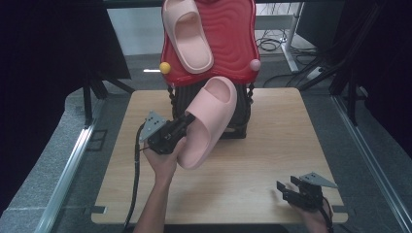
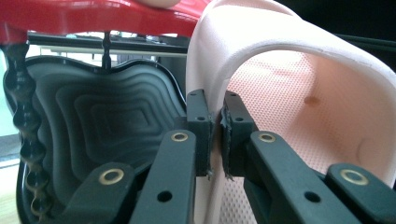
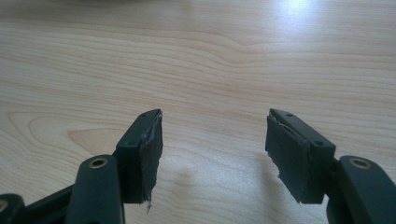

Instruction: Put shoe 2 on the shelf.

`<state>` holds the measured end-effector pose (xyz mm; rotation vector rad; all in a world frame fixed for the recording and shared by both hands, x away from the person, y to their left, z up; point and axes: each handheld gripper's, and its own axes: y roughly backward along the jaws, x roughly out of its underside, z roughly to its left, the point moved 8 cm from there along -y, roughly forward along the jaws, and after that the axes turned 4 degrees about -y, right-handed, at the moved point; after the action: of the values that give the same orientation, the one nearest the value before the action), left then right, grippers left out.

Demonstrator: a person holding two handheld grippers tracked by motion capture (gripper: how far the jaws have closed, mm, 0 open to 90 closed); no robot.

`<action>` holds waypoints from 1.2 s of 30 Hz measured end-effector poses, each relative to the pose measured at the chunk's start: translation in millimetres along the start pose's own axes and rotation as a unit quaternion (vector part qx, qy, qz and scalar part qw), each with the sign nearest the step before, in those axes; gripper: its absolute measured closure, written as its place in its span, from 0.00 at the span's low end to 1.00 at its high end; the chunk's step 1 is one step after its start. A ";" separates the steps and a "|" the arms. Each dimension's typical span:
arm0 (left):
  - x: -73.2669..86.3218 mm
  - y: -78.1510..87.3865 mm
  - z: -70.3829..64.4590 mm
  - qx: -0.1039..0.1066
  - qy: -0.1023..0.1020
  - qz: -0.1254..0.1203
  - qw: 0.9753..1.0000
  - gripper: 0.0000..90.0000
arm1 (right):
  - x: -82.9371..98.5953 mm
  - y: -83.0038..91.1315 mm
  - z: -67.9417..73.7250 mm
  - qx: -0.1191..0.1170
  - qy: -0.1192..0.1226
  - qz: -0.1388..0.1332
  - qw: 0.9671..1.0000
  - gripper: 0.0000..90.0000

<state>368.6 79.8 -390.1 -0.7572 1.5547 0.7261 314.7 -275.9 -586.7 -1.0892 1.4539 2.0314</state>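
Nearest to me, at the front right corner of the wooden surface [image 1: 272,145], the right tool [image 1: 291,189] sat low in the person's hand, its two black jaws spread wide with bare wood grain between them and nothing held. Its grey three-cornered plate stuck out toward the right edge.

A little farther in, left of the middle, the left tool [image 1: 186,118] was raised above the surface in the person's left hand [image 1: 163,160], its cable trailing down toward the front edge. Its jaws were clamped on the side wall of a pink slipper [image 1: 209,121], one pad outside the wall and one inside against the dotted footbed. The slipper hung tilted in the air, toe end up toward the rack and heel end down toward the hand.

Behind it stood a two-level shoe rack [image 1: 240,124], its black lower tray [image 2: 107,116] just beside the held slipper. On the red upper tray [image 1: 233,39] lay a second pink slipper [image 1: 187,34], well above the first.
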 end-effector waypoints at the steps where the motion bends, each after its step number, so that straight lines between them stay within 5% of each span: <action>1: -1.5 -0.8 -0.2 0.000 0.001 -0.001 1.000 0.93 | -0.1 0.2 -0.3 0.000 -0.001 0.000 1.000 0.41; 22: -73.6 -20.5 1.9 -0.011 -0.018 -0.030 0.999 0.93 | 0.4 0.9 -2.5 -0.005 -0.009 0.000 1.000 0.41; 36: -134.9 -58.8 -6.8 -0.042 -0.048 -0.048 0.997 0.93 | -3.6 0.6 -0.5 -0.007 -0.012 -0.005 1.000 0.41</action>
<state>423.8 48.3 -257.2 -0.8415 1.3992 0.7504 316.7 -276.2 -583.6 -1.0724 1.4209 2.0433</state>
